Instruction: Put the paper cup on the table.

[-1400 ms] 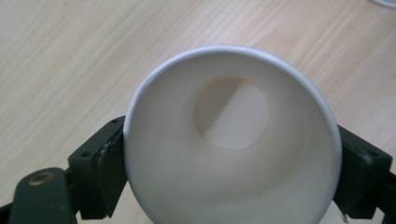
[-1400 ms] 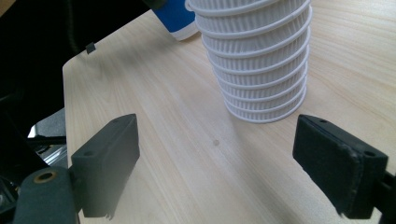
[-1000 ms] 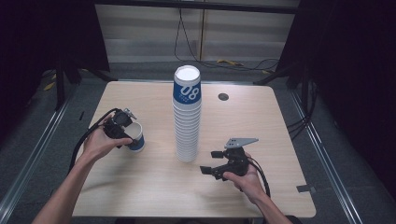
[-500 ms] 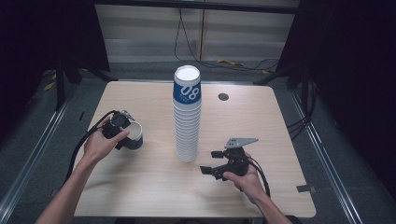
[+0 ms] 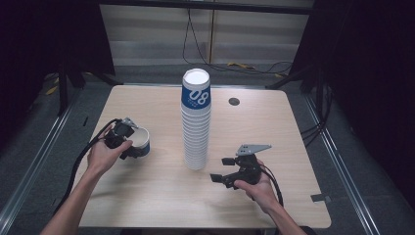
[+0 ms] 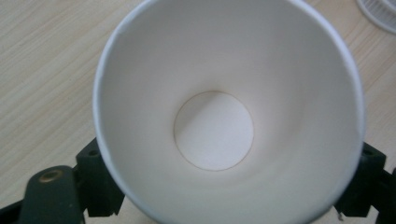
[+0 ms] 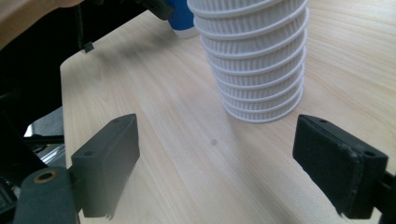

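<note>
The left gripper (image 5: 131,143) has its jaws closed on a single cup (image 5: 141,141), one jaw on each side of the wall, as the left gripper view shows, where the camera looks straight down into the white inside of the cup (image 6: 219,116). From above, that cup sits at the left of the table (image 5: 147,196), mouth up, roughly upright; whether its base rests on the wood or hangs just over it, I can't tell. The stack (image 5: 195,122) of cups stands upright mid-table, well to the right of the held cup, its long axis vertical.

The right gripper (image 5: 226,170) rests near the front edge with jaws spread wide and nothing between them. It points toward the foot of the stack (image 7: 259,60), which lies just ahead of it. So the right hand is the nearer one to the stack, and I'd judge the next cup has to come off the top, high above that gripper.

The cup's blue outside is mostly hidden by the left hand (image 5: 105,154).
</note>
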`<state>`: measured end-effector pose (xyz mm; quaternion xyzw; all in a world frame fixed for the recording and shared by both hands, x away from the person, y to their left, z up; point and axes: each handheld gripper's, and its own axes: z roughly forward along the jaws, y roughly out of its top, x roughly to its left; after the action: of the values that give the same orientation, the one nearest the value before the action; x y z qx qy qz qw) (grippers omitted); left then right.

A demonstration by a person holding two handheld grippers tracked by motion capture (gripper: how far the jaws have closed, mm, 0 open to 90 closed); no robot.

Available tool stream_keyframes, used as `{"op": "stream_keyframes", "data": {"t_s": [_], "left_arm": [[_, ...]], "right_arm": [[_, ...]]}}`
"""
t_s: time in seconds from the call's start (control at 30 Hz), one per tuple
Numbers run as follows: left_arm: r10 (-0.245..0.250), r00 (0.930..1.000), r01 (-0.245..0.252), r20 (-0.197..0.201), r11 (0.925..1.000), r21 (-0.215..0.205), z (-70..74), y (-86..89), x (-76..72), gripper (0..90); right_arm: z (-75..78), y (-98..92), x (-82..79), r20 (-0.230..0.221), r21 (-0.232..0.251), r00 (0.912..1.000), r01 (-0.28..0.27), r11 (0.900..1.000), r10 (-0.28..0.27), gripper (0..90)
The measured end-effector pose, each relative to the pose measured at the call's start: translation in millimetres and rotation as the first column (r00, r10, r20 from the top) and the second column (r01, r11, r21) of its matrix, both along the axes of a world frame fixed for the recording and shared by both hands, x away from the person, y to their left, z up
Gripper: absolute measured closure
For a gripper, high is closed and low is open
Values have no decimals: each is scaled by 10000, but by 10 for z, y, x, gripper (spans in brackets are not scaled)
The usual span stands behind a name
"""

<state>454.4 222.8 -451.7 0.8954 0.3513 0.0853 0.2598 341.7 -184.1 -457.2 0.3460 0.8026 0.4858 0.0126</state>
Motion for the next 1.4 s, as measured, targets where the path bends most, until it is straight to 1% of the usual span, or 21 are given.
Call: {"op": "stream_keyframes", "data": {"t_s": [0.03, 0.07, 0.13, 0.27, 0.3, 0.43, 0.5, 0.57, 0.67, 0.77, 0.87, 0.97, 1.0, 1.07, 1.1, 1.13, 1.17, 1.23, 1.33, 1.37, 1.4], "left_arm": [[123, 9999, -123, 11, 9999, -85, 1, 5, -14, 170], [103, 9997, -101, 201, 9999, -78, 4, 17, -26, 170], [175, 9998, -172, 100, 9995, -267, -21, 45, -50, 164], [120, 9995, -115, 276, 9998, -189, -57, 83, -118, 164], [270, 9994, -263, 226, 9992, -306, -67, 85, -149, 165], [337, 9989, -326, 331, 9989, -338, -79, 112, -304, 169], [558, 9975, -533, 423, 9970, -568, -83, 152, -346, 169], [766, 9966, -741, 301, 9941, -788, -80, 187, -382, 168], [759, 9968, -725, 262, 9910, -1124, -83, 221, -473, 168], [539, 9982, -497, 265, 9887, -1412, -96, 243, -589, 173], [668, 9956, -564, 656, 9872, -1490, -93, 255, -688, 196], [827, 9952, -670, 526, 9657, -2507, -91, 271, -764, 196], [794, 9951, -619, 587, 9649, -2553, -92, 273, -776, 196], [981, 9946, -811, 338, 9382, -3364, -96, 285, -812, 194], [1033, 9936, -818, 453, 9366, -3406, -88, 277, -833, 194], [1034, 9924, -754, 668, 9394, -3344, -77, 267, -861, 194], [1029, 9928, -755, 620, 9358, -3443, -63, 265, -893, 193], [1077, 9908, -735, 815, 9362, -3437, -43, 246, -944, 193], [847, 9930, -509, 828, 9363, -3474, -39, 193, -1040, 193], [787, 9927, -433, 914, 9400, -3385, -39, 182, -1077, 193], [829, 9915, -445, 1001, 9402, -3377, -36, 167, -1113, 193]], "right_arm": [[3, 2, -2, -4, 73, 10000, -40, 10000, 40, 147], [7, 1, -3, 40, 74, 10000, -48, 10000, 47, 147], [25, -1, -5, 118, 76, 9999, 10, 10000, -11, 147], [23, -16, -3, 102, 83, 9999, 90, 9999, -91, 147], [21, -15, -2, 74, 95, 9999, 92, 9999, -93, 147], [22, -11, -8, 79, 86, 9999, 78, 9999, -78, 147], [21, -16, -4, 76, 85, 9999, 141, 9999, -142, 147], [23, -17, -7, 88, 79, 9998, 152, 9999, -153, 147], [30, -22, -16, 131, 76, 9998, 165, 9998, -166, 147], [31, -35, -19, 169, 100, 9995, 265, 9996, -267, 150], [40, -34, -30, 225, 132, 9992, 317, 9994, -319, 151], [59, -26, -50, 356, 112, 9988, 345, 9993, -349, 152], [59, -30, -50, 383, 85, 9986, 372, 9993, -375, 152], [59, -41, -52, 398, 78, 9980, 483, 9988, -486, 152], [61, -48, -56, 424, 55, 9977, 523, 9986, -525, 153], [64, -48, -62, 447, 33, 9975, 550, 9985, -551, 157], [70, -52, -75, 512, -7, 9970, 577, 9983, -576, 162], [87, -59, -104, 609, 22, 9961, 638, 9980, -638, 164], [105, -71, -117, 637, 19, 9953, 731, 9973, -731, 166], [107, -76, -121, 601, 36, 9951, 787, 9969, -788, 166], [107, -81, -128, 600, -9, 9952, 777, 9970, -775, 166]]}}
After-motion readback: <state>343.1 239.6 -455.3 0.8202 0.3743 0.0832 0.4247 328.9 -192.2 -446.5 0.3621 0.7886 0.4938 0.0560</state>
